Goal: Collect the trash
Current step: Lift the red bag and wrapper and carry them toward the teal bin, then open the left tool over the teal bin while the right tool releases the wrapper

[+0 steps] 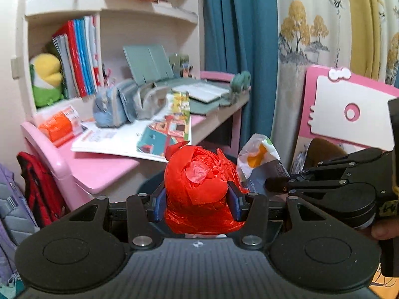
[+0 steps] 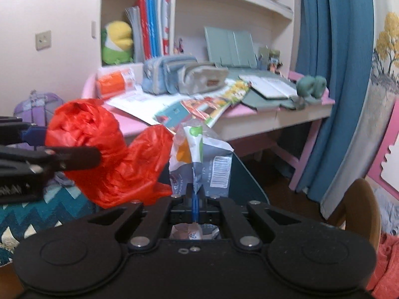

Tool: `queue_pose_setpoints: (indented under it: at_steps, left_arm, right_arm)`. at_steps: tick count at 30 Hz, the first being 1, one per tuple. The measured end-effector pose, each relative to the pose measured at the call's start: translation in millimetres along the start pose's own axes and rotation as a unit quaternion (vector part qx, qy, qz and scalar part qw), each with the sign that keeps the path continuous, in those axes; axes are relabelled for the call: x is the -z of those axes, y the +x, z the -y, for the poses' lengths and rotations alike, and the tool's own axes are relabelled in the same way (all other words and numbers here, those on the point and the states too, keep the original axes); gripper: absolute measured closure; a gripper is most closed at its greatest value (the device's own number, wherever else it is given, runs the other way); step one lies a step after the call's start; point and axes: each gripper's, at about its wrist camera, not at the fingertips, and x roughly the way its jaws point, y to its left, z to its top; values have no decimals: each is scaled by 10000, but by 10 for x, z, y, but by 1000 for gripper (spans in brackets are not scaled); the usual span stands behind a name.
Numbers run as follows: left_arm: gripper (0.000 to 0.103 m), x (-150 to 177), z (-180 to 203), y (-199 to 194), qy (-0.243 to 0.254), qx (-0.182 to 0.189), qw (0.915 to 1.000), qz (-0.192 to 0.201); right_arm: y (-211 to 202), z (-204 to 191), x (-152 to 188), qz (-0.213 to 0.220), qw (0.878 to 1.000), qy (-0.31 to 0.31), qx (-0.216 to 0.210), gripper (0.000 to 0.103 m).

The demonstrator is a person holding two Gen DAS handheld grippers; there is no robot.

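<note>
A crumpled red plastic bag (image 1: 199, 186) is squeezed between the blue pads of my left gripper (image 1: 197, 201), which is shut on it. In the right wrist view the same red bag (image 2: 109, 154) hangs at the left with the left gripper (image 2: 62, 147) clamped around it. My right gripper (image 2: 195, 194) is shut on a grey and white snack wrapper (image 2: 202, 159) with orange and green print and a barcode. That wrapper (image 1: 259, 159) also shows in the left wrist view, held by the right gripper (image 1: 270, 184) just right of the red bag.
A pink desk (image 1: 99, 169) stands behind, loaded with an open picture book (image 1: 139, 134), pencil cases (image 1: 119, 104), an orange pack (image 1: 59, 124) and a notebook. Shelves with books rise above it. A blue curtain (image 2: 334, 74), a pink chair back (image 1: 349, 104) and a backpack (image 2: 37, 107) surround.
</note>
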Motion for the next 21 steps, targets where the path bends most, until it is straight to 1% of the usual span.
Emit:
queue_pose_setpoints:
  at_steps: [5,10,13,15,18,20,21]
  left_arm:
    - [55,63,16,368,-100,-31,9991,-402]
    - [55,145,-12,626,-96,-63,9971,-755]
    - [55,169,-31,734,-105,-103,9955,-933]
    - [55,180,-22,802,-96,-75,9942,-1071]
    - [54,195,35,884,57,-58,9920,-1263]
    - [53,216,103,926,277,-105,9903,-1357]
    - [53,224,125,940,337,-124,9897,-1383]
  right_arm:
    - [199,98,-56,-322,9995,78,16,103]
    - [392,102,-109,-593,9982,-30,33,103]
    - [516,89,-112,-918,9958,-7,-15,103]
    - [544,85,-125,-1004,9949,42,-109,97]
    - [580,52,-123,-1130,9936,-52,-25,89]
    - [592,42,-111,-1193,9928,-81,7,90]
    - [590,42,-99,-1205,9927,-103,26,88]
